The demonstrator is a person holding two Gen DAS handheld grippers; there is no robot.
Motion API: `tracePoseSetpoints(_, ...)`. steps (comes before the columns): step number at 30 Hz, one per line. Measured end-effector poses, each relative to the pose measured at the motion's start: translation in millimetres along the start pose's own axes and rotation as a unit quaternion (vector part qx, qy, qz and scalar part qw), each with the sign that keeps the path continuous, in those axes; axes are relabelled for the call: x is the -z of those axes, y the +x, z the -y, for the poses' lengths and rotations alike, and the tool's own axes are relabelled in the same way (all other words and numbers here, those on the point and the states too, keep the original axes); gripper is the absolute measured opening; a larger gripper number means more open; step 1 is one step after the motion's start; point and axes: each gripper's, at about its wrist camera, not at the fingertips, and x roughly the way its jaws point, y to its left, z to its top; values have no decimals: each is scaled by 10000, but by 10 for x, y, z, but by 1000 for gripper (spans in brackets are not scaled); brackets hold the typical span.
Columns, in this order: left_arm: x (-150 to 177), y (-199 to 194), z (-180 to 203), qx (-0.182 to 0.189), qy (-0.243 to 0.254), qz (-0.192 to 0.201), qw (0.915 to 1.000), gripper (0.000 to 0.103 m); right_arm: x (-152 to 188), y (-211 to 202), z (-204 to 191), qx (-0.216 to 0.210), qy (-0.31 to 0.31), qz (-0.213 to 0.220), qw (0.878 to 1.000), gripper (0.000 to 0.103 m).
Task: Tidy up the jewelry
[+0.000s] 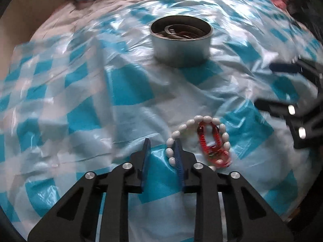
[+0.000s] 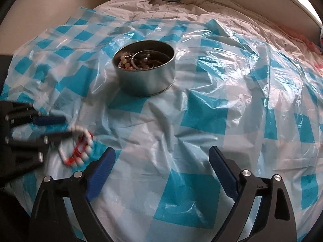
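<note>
The left gripper [image 1: 162, 147] points down at a blue-and-white checked sheet [image 1: 125, 88], its blue fingers [image 1: 146, 157] narrow with nothing but sheet showing in the gap; the right-hand finger lies against the near-left beads of a white bead bracelet [image 1: 198, 120], which sits outside the gap; a red bracelet [image 1: 212, 143] lies inside the bead loop, both flat on the sheet just right of the fingers; the right gripper [image 2: 161, 161] hangs over bare sheet, jaws wide and empty, with the two bracelets to its left, blurred, by the left gripper's tip; a round tin [image 2: 145, 68] stands further back on the sheet, apart from both grippers, with beads and rings heaped inside; beyond the sheet is a rumpled pale quilt [image 2: 181, 10].
</note>
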Motion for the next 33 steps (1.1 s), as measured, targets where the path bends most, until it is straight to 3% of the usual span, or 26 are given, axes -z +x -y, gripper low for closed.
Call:
tracePoseSetpoints(1, 7, -8, -13, -7, -4, 1, 10000, 20, 4, -7, -28, -58, -43, 28, 10000, 90)
tracePoseSetpoints(3, 19, -5, -14, 84, 38, -39, 9999, 7, 6, -24, -122, -152, -193, 101, 9996, 90)
tracePoseSetpoints(4, 17, -12, -11, 174, 43, -35, 9998, 7, 10, -10, -172, -111, -286, 85, 9995, 91)
tracePoseSetpoints(7, -14, -149, 23, 896, -10, 143, 9959, 7, 20, 36, -220, 18, -394, 13, 9992, 91)
tracePoseSetpoints(10, -55, -419, -74, 1699, -324, 644, 9828, 7, 17, 46, -117, 63, -173, 1, 9998, 91)
tracePoseSetpoints(13, -61, -616, -249, 2090, -707, 1102, 9691, 6, 18, 63, -56, -20, -10, -33, 10000, 91)
tracePoseSetpoints(16, -46, -756, -516, 2301, -1198, 1523, 9537, 6, 2, 72, -140, -205, -125, -6, 9997, 91)
tracePoseSetpoints(21, -110, -867, -756, 2366, -1665, 1948, 9372, 7, -97, 70, -513, -997, -512, 245, 9934, 91)
tracePoseSetpoints(26, -162, -813, -846, 2228, -1889, 1898, 9374, 7, -103, 242, -860, -1068, -1001, 66, 9892, 91)
tracePoseSetpoints(27, -173, -803, -846, 2215, -1895, 1875, 9380, 7, -99, 272, -884, -1089, -1059, 24, 9884, 87)
tracePoseSetpoints(28, -166, -800, -848, 2199, -1892, 1866, 9386, 7, -93, 302, -893, -1118, -1089, -30, 9877, 68)
tracePoseSetpoints(29, -178, -789, -846, 2176, -1890, 1860, 9393, 7, -92, 322, -882, -1054, -1059, -78, 9887, 38)
tracePoseSetpoints(33, -245, -755, -773, 2218, -1829, 1812, 9405, 7, -96, 292, -660, -973, -700, -130, 9927, 14)
